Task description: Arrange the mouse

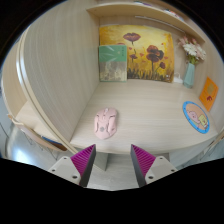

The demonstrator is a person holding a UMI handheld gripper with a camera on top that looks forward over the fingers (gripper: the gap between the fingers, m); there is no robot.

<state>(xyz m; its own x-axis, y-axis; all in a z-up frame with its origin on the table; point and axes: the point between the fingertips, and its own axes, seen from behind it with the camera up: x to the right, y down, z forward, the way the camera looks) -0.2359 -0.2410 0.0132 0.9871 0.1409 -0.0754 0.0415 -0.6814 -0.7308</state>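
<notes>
A pale pink mouse (105,122) lies on the light wooden desk (150,120), just ahead of my left finger and a little to its left. My gripper (113,160) hovers near the desk's front edge with its fingers spread wide and nothing between them. The magenta pads (85,159) face each other across a bare stretch of desk. The mouse is apart from both fingers.
A flower painting (134,57) leans against the back wall. A blue vase with white flowers (190,66) stands at the back right, with an orange card (208,94) beside it. A round blue coaster (196,115) lies on the desk to the right.
</notes>
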